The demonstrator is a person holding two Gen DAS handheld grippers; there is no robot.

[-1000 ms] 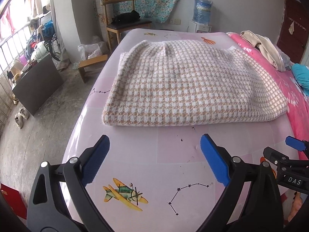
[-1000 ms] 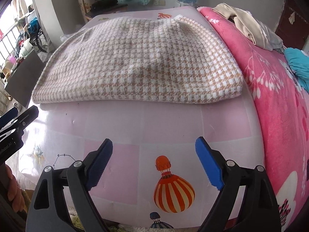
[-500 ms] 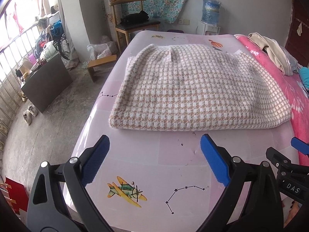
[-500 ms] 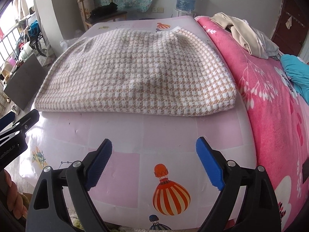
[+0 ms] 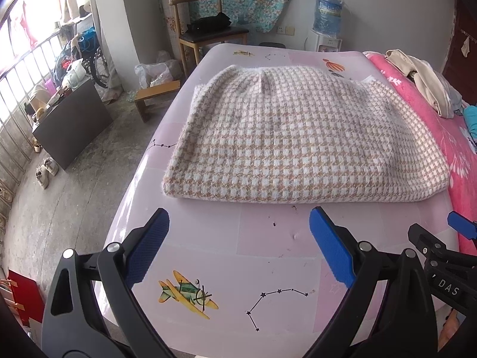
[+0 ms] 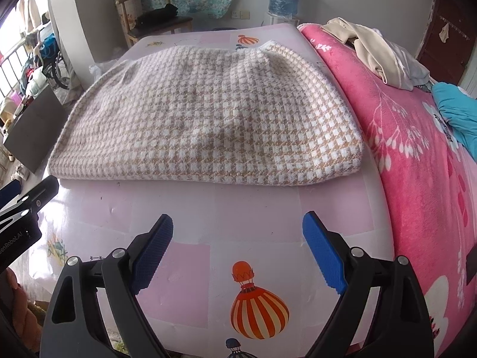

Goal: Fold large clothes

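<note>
A folded beige-and-white checked knit garment [image 5: 301,140] [image 6: 208,122] lies flat on the pale pink bed sheet [image 5: 262,244] [image 6: 256,205]. My left gripper [image 5: 239,219] hovers over the sheet just short of the garment's near edge, open, nothing between its blue pads. My right gripper [image 6: 238,223] is likewise open and empty, a little nearer than the garment's front edge. In the left wrist view the right gripper's tip [image 5: 459,227] shows at the right edge. The left gripper's body [image 6: 23,211] shows at the left edge of the right wrist view.
A pink floral blanket [image 6: 417,161] covers the bed's right side, with cream clothes [image 6: 372,50] and a teal garment [image 6: 456,113] on it. Left of the bed are bare floor, a low wooden stool [image 5: 155,95], a dark board [image 5: 71,128] and a chair [image 5: 208,32].
Both views have drawn back and tilted a little, so the garment sits slightly farther from the fingertips. Both grippers stay open; the garment has not moved.
</note>
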